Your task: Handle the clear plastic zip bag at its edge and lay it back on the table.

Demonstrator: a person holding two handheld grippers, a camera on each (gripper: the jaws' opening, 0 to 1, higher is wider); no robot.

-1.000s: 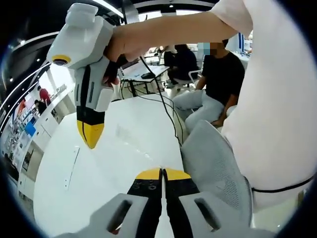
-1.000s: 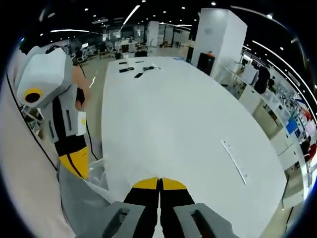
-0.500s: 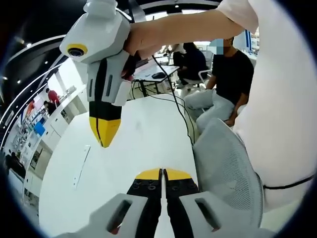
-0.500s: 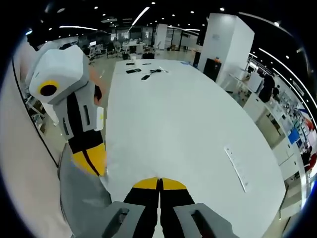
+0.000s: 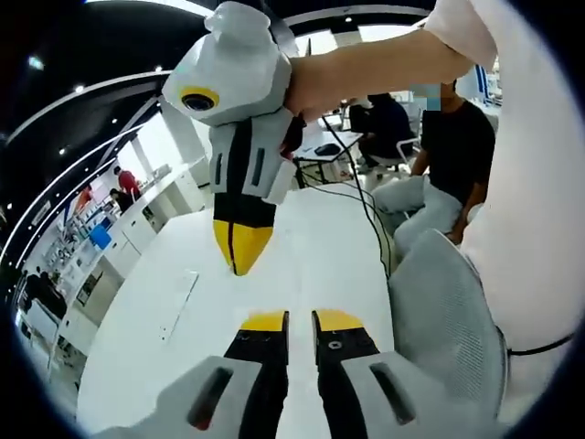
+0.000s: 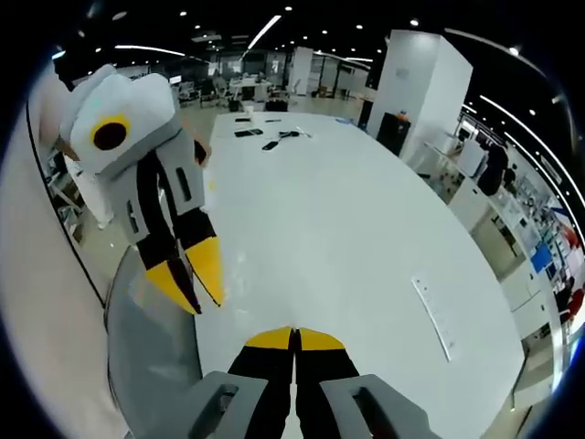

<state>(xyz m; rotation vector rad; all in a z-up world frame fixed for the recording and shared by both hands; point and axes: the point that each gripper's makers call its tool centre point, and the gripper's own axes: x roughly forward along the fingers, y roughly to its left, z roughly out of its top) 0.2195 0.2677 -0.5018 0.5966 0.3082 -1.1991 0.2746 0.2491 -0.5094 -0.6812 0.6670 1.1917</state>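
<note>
In the left gripper view the left gripper has its jaws slightly parted over the white table, with the right gripper pinched shut just ahead, and the right gripper view agrees, but honestly I can't pick out the clear plastic zip bag against all that white, so no idea which gripper's nearer.

The left gripper has its jaws slightly parted over the white table. The right gripper hangs just beyond, jaws together — probably empty. A grey chair stands right.
</note>
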